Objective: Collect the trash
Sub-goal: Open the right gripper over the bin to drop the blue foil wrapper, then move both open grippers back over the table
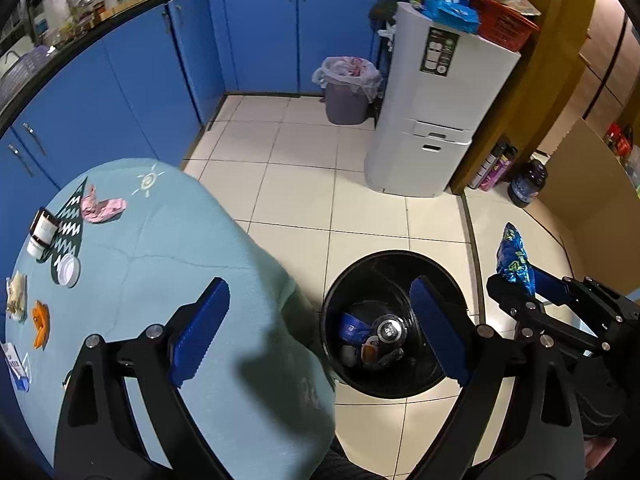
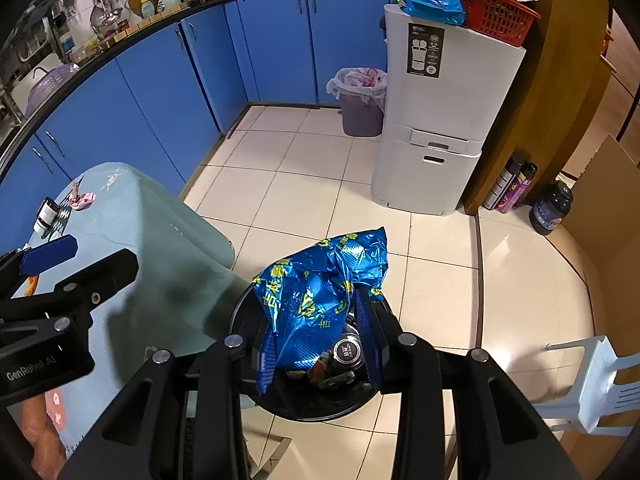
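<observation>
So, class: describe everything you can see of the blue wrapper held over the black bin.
The blue wrapper is a crumpled, shiny foil-like snack bag printed with yellow-green characters. It is creased and bunched, standing roughly upright, pinched near its lower part by the right gripper. It hangs directly above the open black bin, which already holds cans and other rubbish. Only the gripper's blue pads touch it.

Blue cabinets [image 2: 160,92] run under a counter crowded with kitchenware. A tall white appliance [image 2: 436,120] stands on the pale tiled floor [image 1: 304,184], topped by a red basket [image 2: 490,16] and blue packets [image 2: 430,0]. A dark jar [image 2: 550,208] and 2 spray cans [image 2: 512,184] stand nearby, with a pale plastic chair [image 2: 600,384] at right.
</observation>
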Demonstrator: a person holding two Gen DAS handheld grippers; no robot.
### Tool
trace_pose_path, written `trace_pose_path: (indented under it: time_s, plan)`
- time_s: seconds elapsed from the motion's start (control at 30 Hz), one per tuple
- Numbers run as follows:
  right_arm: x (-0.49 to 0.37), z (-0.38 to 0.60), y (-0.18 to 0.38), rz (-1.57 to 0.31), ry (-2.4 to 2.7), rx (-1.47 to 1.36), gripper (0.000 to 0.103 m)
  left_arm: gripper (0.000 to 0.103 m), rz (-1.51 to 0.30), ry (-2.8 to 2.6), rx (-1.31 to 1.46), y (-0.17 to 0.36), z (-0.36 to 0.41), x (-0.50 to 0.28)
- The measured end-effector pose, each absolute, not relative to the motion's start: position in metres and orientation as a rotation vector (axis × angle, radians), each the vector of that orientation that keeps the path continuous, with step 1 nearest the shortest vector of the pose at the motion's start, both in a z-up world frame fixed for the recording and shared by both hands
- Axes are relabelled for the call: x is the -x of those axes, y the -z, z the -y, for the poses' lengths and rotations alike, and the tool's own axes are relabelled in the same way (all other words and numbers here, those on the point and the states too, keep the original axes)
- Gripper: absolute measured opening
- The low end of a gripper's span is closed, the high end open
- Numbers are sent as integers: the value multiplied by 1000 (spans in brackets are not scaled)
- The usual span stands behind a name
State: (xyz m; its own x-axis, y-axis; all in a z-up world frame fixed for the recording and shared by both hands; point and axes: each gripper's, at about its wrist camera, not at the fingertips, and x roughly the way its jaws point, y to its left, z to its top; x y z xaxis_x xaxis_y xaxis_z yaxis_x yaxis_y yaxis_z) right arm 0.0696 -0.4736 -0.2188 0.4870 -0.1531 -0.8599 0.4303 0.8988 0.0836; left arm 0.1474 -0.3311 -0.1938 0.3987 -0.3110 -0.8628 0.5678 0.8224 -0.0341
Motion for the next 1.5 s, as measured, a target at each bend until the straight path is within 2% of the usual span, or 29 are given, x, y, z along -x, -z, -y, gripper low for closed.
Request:
trace_pose_path:
  time_s: [0.47,0.5,0.53,0.6,1.07,1.5]
  plan:
    - [-95,458,223,-1029,299,-324,38,91,-1014,467,-240,188,285,-162]
    - [-97,457,223,-1032,304,-320,41,91,-1015,463,-237,188,283,-164]
    - [-98,457,224,-1032,308,-316,58,91,-1017,457,-234,188,281,-165]
    - [-99,455,222,-1016,311,-305,80,91,-1018,451,-231,189,277,-168]
    - [-111,432,211,-995,294,-252,80,91,-1006,407,-191,182,244,-171]
    - [-166,334,200,-999,92,-148,80,91,-988,217,-94,180,133,-188]
